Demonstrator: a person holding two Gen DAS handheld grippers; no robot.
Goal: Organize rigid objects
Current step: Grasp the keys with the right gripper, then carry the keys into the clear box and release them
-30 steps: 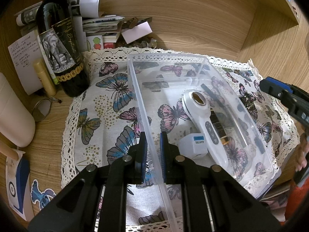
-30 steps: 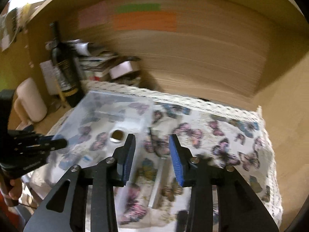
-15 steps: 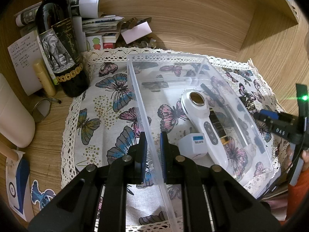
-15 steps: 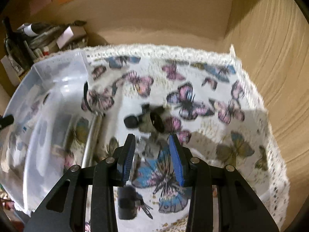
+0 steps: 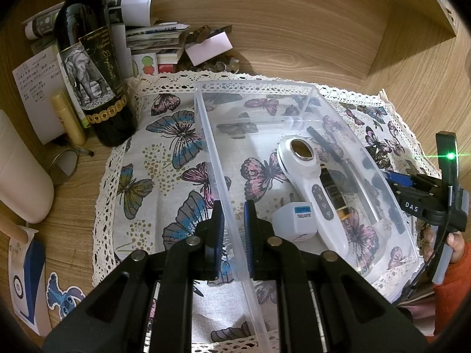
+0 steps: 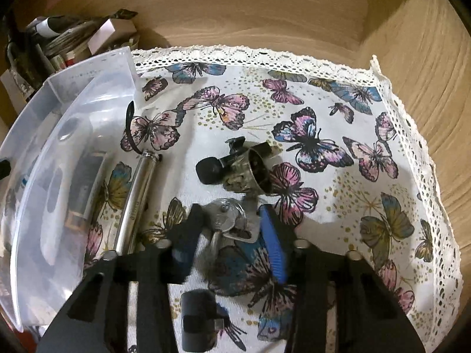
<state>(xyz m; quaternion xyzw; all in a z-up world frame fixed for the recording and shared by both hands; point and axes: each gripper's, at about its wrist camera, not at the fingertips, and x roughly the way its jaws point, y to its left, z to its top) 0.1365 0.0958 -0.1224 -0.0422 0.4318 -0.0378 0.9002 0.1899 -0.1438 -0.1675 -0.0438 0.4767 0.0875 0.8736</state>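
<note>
A clear plastic bin [image 5: 206,135] stands on a butterfly cloth [image 5: 164,158]. It holds a white handheld device [image 5: 312,188], a white plug adapter [image 5: 291,217] and a dark lipstick-like tube [image 5: 332,194]. My left gripper [image 5: 232,217] is shut on the bin's left wall. My right gripper [image 6: 229,223] is open, its fingers on either side of a silver metal piece [image 6: 229,220] on the cloth. A camouflage flashlight on a mount [image 6: 244,170] lies just beyond it. A silver metal tube [image 6: 135,197] lies beside the bin [image 6: 59,153]. The right gripper shows in the left wrist view [image 5: 394,179].
A wine bottle [image 5: 88,67], papers and boxes [image 5: 153,35] stand at the back left. A white cylinder [image 5: 20,170] and a gold tube [image 5: 67,117] are at the left. A small black object [image 6: 197,320] lies under my right gripper. Wooden walls enclose the back and right.
My right gripper swung from facing the bin to down over the cloth and came down around the silver metal piece. My left gripper kept its hold on the bin wall.
</note>
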